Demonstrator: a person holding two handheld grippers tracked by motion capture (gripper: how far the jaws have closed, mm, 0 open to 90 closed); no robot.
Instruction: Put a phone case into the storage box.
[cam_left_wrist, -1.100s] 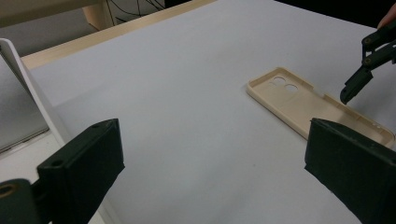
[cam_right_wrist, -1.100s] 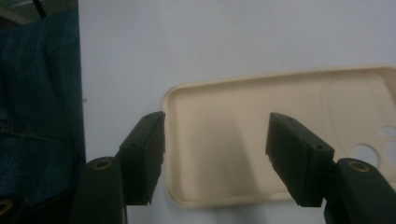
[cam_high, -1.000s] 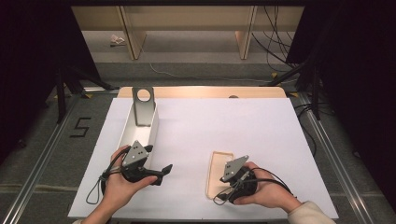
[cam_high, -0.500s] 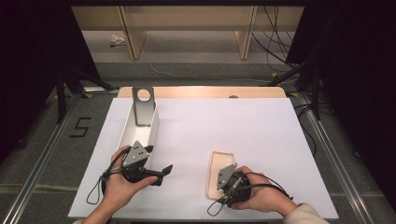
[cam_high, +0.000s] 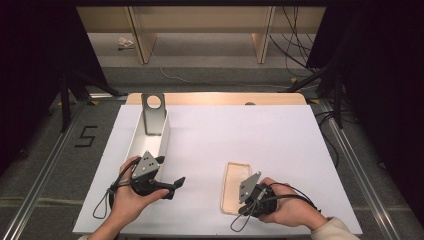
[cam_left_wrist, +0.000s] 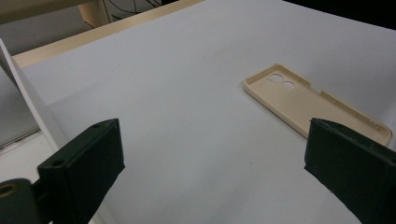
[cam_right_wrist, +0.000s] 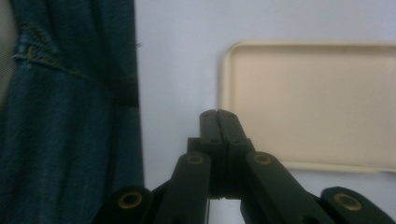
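A beige phone case (cam_high: 236, 186) lies hollow side up on the white table top (cam_high: 240, 135), its two camera holes at the far end (cam_left_wrist: 308, 100). My right gripper (cam_high: 240, 210) points down at the table just off the case's near left corner (cam_right_wrist: 317, 102). Its jaws (cam_right_wrist: 217, 114) have just been closing and are now shut, with nothing between them. My left gripper (cam_high: 171, 186) is held to the left, aimed toward the case. In the left gripper view its jaws (cam_left_wrist: 215, 172) stand wide open and empty.
A long white open box (cam_high: 150, 145) runs along the table's left side, with a grey metal bracket (cam_high: 153, 112) standing at its far end. Blue denim (cam_right_wrist: 70, 116) shows past the table's near edge. Wooden shelving (cam_high: 200, 30) stands behind the table.
My right gripper has tipped downward and slid to the case's near end, and its jaws have come together. The left gripper and the case have stayed where they were.
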